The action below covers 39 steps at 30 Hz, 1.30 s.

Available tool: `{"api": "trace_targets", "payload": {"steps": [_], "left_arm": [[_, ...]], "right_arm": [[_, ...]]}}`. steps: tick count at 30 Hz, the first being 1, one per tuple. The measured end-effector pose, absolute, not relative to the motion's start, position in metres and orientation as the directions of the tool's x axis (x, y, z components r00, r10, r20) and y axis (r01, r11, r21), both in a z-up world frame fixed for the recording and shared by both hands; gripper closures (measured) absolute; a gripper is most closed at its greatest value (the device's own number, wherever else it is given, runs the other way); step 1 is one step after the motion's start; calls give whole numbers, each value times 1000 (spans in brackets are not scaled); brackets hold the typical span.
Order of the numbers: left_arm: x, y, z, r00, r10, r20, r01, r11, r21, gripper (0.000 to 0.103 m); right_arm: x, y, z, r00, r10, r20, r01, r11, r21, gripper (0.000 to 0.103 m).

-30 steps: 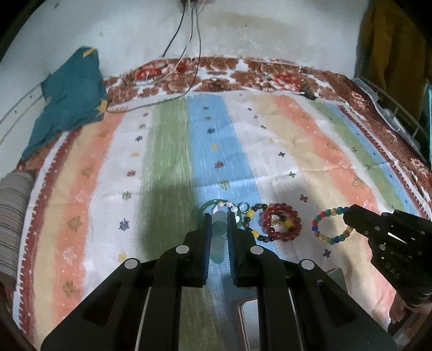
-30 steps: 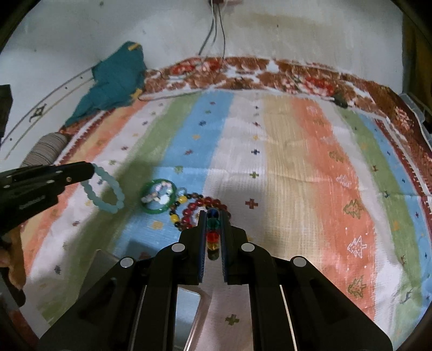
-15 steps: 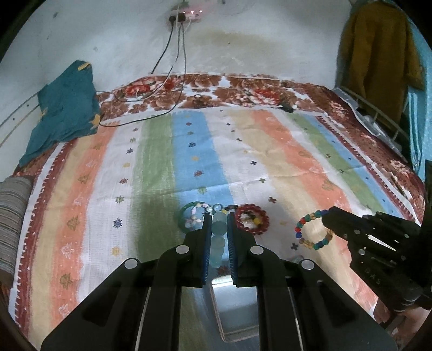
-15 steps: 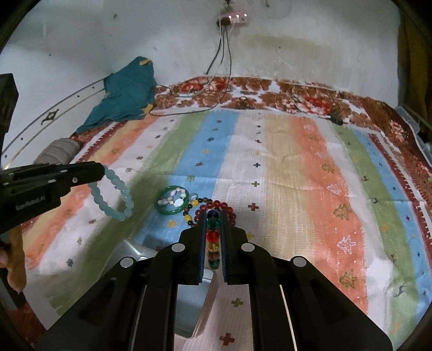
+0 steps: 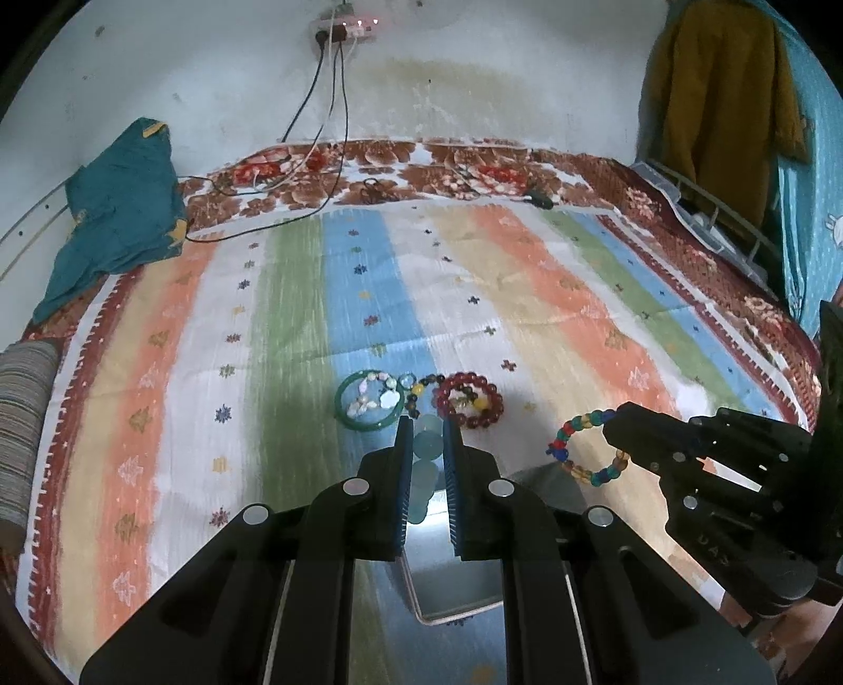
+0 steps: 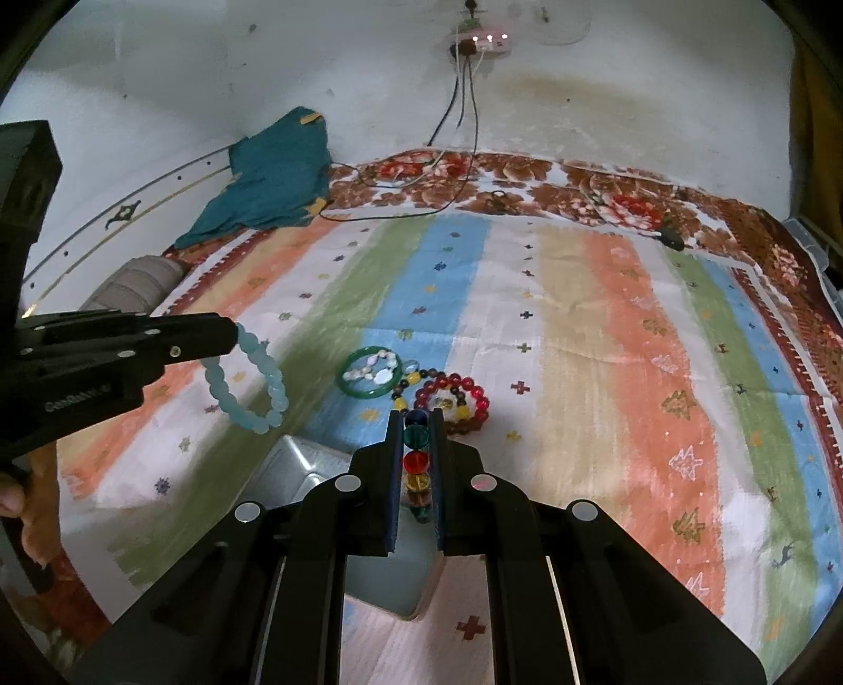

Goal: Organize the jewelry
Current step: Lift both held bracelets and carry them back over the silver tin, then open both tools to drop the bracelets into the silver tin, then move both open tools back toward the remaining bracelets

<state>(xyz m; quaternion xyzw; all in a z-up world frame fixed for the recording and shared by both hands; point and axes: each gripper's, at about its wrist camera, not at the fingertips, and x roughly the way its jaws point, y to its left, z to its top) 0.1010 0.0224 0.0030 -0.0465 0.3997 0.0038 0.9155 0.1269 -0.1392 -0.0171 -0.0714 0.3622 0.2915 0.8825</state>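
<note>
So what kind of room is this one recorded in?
Most likely a bedroom: a striped bedspread over a floral blanket, clothes hanging by the wall, and a wall power strip with cables.

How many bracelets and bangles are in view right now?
6. Pale blue bracelet in the left gripper; multicolour one in the right gripper. On the cloth: green bangle, shell bracelet inside it, dark bead strand, red bracelet. Overlaps may hide more.
</note>
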Motion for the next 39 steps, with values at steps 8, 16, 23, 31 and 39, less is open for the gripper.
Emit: {"api": "trace_targets", "payload": {"steps": [8,16,23,31,39], "left_arm": [[92,13,6,684,-39,-729,-29,996,-81,92],[90,6,-1,655,-43,-754,-27,996,-80,90],[92,22,-3,650,-4,-760,-97,991,-88,78],[94,32,-7,634,26,-773,-149,985,-89,66],[100,41,-10,622,49,-781,-183,979,-84,58]], "right_arm": [[115,-142,-19,543,473,-694,-576,811,102,93],[115,-144,-23,504,497,-707,-582,799,147,92],[126,-155,-30,513,459,-725,-534,832,149,63],[132,-159,-31,514,448,-732,-518,842,152,59],[139,-161,-31,516,441,-734,-502,850,158,52]]}}
